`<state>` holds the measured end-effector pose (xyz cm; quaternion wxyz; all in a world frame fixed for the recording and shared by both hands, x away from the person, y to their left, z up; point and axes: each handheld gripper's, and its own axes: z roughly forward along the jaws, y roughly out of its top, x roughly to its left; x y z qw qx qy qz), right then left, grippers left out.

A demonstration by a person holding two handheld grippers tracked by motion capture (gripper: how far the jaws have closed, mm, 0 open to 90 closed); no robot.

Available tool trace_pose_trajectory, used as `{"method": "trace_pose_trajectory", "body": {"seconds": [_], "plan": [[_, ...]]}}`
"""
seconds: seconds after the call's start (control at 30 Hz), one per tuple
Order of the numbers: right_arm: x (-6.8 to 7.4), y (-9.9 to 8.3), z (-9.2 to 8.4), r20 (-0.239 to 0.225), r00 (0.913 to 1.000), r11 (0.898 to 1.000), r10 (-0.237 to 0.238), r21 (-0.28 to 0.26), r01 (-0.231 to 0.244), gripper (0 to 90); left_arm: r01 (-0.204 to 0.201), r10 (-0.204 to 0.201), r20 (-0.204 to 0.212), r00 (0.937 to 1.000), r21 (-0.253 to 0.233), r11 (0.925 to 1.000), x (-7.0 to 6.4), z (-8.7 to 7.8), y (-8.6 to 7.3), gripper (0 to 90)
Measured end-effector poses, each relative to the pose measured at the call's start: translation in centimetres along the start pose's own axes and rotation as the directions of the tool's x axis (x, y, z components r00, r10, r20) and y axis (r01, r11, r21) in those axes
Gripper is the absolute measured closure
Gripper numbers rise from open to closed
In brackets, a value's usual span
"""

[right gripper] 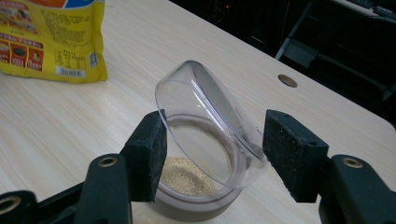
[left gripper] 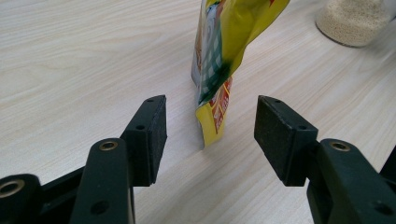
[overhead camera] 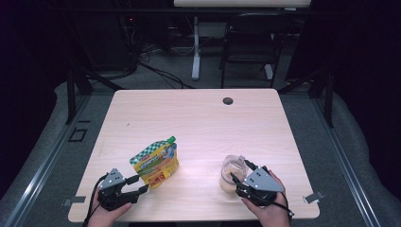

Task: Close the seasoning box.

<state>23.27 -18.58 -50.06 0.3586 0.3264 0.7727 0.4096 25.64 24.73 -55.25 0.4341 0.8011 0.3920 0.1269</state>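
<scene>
Yellow pouch (overhead camera: pixel 155 163) with a green checked top and a green cap stands on the pale wood desk (overhead camera: pixel 198 118), leaning a little toward its cap at 1 o'clock; I read it at 7 o'clock from the desk's middle, near the front edge; my left hand-held gripper (overhead camera: pixel 139 184) sits at the pouch's 7 o'clock with jaws spread wide; in the left gripper view the pouch's (left gripper: pixel 219 70) bottom corner stands just ahead of the gap between the two black pads (left gripper: pixel 156 135), touching neither; nothing pinched there.

Clear jar (overhead camera: pixel 232 173) with pale fine grains in the bottom stands at 5 o'clock from the desk's middle, well apart from the pouch, at its 3 o'clock; my right hand-held gripper (overhead camera: pixel 241 173) comes at the jar from its 4 o'clock; jaws spread, one either side of the jar's top; in the right gripper view a clear domed lid (right gripper: pixel 210 116) sits tilted across the jar's (right gripper: pixel 191 186) mouth, raised side at 11 o'clock, low side at 4 o'clock; left pad (right gripper: pixel 149 154) just beside the lid's edge, can't tell if touching; right pad close beside the lid's low edge; no grip on it; grains cover the jar's floor only; round hole (overhead camera: pixel 228 100) in the desk at 12 o'clock, near the far edge.
</scene>
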Motion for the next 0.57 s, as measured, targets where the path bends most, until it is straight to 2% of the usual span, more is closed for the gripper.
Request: {"method": "trace_pose_trajectory", "body": {"seconds": [0.13,0.17,0.23,0.37,0.57], "plan": [[0.7,0.1,-0.3,0.009,0.9988,0.999,-0.048,0.006,0.048,40.2,-0.005,0.005,-0.001,1.0,0.004,1.0,0.0,-0.1,0.0,44.6],[0.8,0.1,-0.4,0.004,0.9989,0.999,-0.046,0.005,0.046,41.1,-0.005,0.005,-0.006,1.0,0.003,1.0,0.0,-0.2,0.0,44.6],[1.1,0.0,-0.6,-0.025,0.9992,0.999,-0.032,-0.003,0.032,41.2,0.006,-0.006,-0.004,1.0,-0.004,1.0,0.1,-0.3,-0.1,44.5],[1.4,0.0,-0.8,-0.046,0.9987,1.0,-0.022,-0.002,0.022,41.2,0.015,-0.015,-0.009,0.9998,-0.011,0.9998,0.3,-0.7,-0.2,44.5],[0.9,-0.4,-0.9,-0.086,0.9946,0.998,0.059,-0.026,-0.061,40.9,0.035,-0.035,-0.013,0.9993,-0.024,0.9991,0.5,-0.9,-0.2,44.5]]}}
